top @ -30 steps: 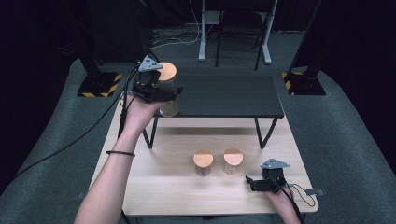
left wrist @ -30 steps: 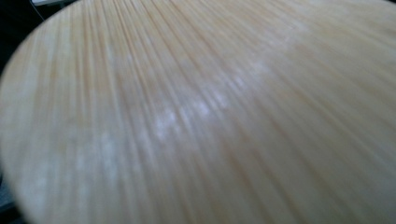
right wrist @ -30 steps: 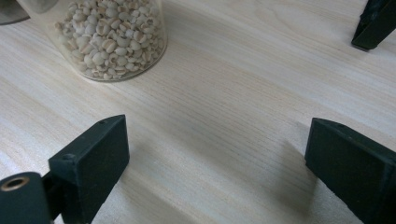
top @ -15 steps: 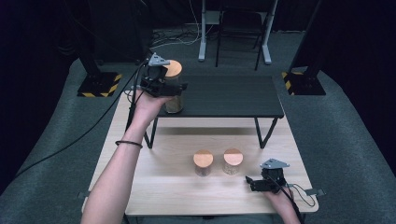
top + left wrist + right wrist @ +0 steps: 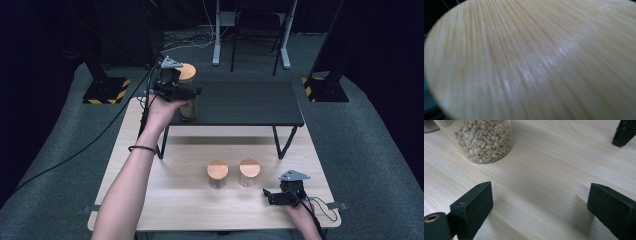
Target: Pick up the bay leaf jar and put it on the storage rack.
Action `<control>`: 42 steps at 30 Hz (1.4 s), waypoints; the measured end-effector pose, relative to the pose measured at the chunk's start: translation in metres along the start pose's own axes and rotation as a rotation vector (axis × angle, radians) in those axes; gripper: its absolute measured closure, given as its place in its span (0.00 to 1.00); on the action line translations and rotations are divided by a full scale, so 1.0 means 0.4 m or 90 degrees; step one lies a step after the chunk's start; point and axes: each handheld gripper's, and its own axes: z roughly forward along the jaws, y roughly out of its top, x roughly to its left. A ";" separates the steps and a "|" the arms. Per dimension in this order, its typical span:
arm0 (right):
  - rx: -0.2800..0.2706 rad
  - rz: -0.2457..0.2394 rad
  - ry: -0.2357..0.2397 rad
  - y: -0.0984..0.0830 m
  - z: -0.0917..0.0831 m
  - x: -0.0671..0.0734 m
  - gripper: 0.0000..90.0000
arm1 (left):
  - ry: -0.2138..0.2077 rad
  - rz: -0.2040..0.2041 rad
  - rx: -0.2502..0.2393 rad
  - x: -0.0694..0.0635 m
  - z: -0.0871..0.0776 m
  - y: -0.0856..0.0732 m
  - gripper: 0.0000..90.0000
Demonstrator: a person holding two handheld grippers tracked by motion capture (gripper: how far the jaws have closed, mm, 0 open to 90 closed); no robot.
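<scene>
Left gripper (image 5: 181, 95): jaws clamped on a clear glass jar with a round light-wood lid (image 5: 188, 95), grip taken on the jar body below the lid. The jar sits at the near left corner of the low black shelf with thin black legs (image 5: 250, 102); whether its base rests on the shelf top or hangs just above it cannot be told from the high view. In the left gripper view the lid (image 5: 531, 62) is close under the camera, blurred, wood grain running lengthwise.

Right gripper (image 5: 272, 196): jaws spread wide, nothing between them. It lies low over the pale wooden tabletop (image 5: 175, 200) at the near right, pointing left. In the right gripper view its two black pads (image 5: 472, 207) stand well apart with bare wood between.

Two further glass jars with wooden lids stand side by side on the tabletop in front of the shelf: left one (image 5: 217, 173), right one (image 5: 249, 172). The right one is near the open gripper, not touching it. The right gripper view shows a jar of pale round grains (image 5: 484, 140) ahead and to the left of the jaws, and a black shelf foot (image 5: 625, 132) at upper right.
</scene>
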 end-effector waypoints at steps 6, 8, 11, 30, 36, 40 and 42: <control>0.000 0.000 0.000 0.000 0.000 0.000 0.06 | -0.001 -0.001 -0.002 0.000 0.003 -0.005 0.27; 0.000 0.000 0.000 0.000 0.000 0.000 0.06 | -0.002 -0.007 0.004 -0.001 0.005 -0.006 0.22; 0.000 0.001 -0.001 0.000 0.000 0.000 0.06 | -0.001 -0.009 0.011 -0.002 0.001 -0.007 0.17; 0.000 0.004 -0.004 -0.001 -0.001 0.002 0.06 | 0.018 -0.015 0.000 -0.006 -0.098 -0.065 0.02; 0.000 0.005 -0.004 -0.001 -0.001 0.003 0.06 | 0.017 -0.008 0.002 -0.006 -0.128 -0.089 0.02; 0.000 0.006 -0.005 -0.001 0.000 0.002 0.06 | 0.021 -0.009 -0.002 -0.004 -0.150 -0.102 0.02; 0.000 0.005 -0.004 -0.001 -0.001 0.002 0.06 | 0.019 -0.006 0.003 -0.005 -0.156 -0.109 0.02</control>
